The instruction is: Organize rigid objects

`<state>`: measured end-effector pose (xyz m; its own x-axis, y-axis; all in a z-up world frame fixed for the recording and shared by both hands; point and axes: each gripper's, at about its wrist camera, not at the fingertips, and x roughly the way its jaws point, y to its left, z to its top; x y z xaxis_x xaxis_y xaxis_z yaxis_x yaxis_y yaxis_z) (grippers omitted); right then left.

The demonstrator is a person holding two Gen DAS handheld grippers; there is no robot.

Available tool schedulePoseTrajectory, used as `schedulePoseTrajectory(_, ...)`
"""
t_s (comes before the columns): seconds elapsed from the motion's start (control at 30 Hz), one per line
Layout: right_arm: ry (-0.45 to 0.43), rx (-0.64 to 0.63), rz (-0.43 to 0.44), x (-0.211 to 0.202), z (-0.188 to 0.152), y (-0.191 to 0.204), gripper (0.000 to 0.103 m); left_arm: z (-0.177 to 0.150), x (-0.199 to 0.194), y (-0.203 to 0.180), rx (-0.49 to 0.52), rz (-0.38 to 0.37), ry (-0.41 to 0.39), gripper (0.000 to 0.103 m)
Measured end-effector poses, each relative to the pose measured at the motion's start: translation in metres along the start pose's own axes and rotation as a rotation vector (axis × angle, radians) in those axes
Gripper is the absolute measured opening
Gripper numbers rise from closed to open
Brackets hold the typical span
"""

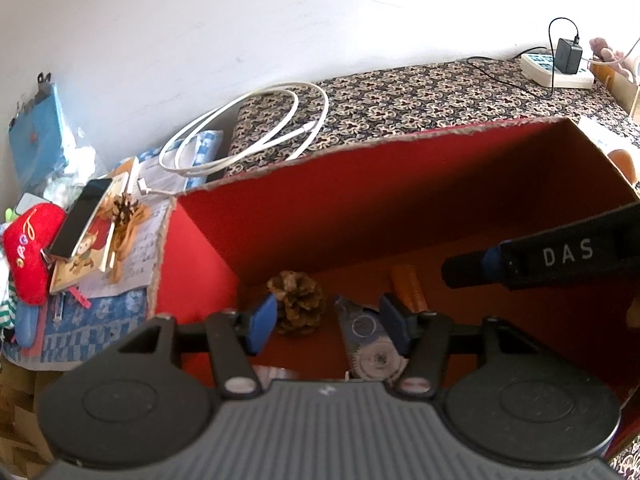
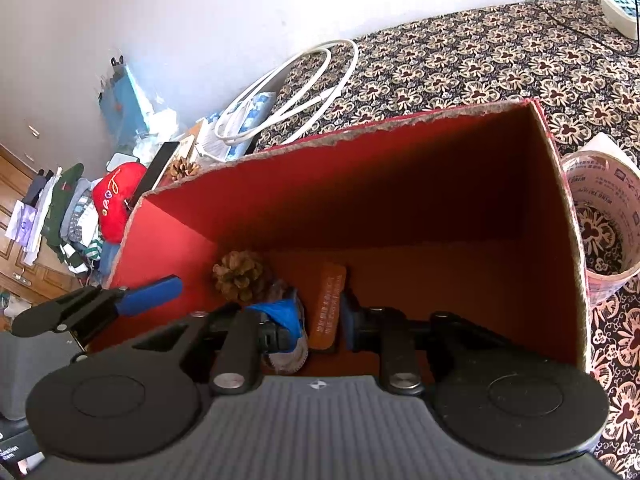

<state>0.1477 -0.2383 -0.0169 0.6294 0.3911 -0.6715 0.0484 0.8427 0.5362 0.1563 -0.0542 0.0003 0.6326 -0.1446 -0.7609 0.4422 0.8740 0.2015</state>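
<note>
Left gripper [image 1: 326, 324] jaws released over pinecone [image 1: 298, 302] inside box [image 1: 280, 216], likely drop-off; right gripper [image 2: 316, 326] clenched, empty.

**Bedroom clutter around a patterned cloth**

A plain white wall [image 1: 280, 20] fills the top of both views. Below it lies a dark cloth [image 1: 420, 96] with a cream flower pattern. A white cable [image 1: 248, 132], loosely coiled, lies half on the cloth's left edge. At the far right of the cloth sits a white power strip [image 1: 560, 74] with a black charger [image 1: 569, 56] plugged into it. Far left, a red heart-shaped cushion [image 1: 30, 252] lies beside a heap of clothes [image 2: 68, 216]. A blue bag [image 1: 36, 140] stands against the wall.
</note>
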Motion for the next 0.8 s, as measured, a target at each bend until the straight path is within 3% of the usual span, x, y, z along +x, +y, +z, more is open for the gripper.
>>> schedulePoseTrajectory(0.8, -0.029, -0.006, -0.018, -0.0022, -0.0023, 0.0023, 0.007, 0.0008, 0.0004, 0.0011, -0.002, -0.019, 0.004, 0.065)
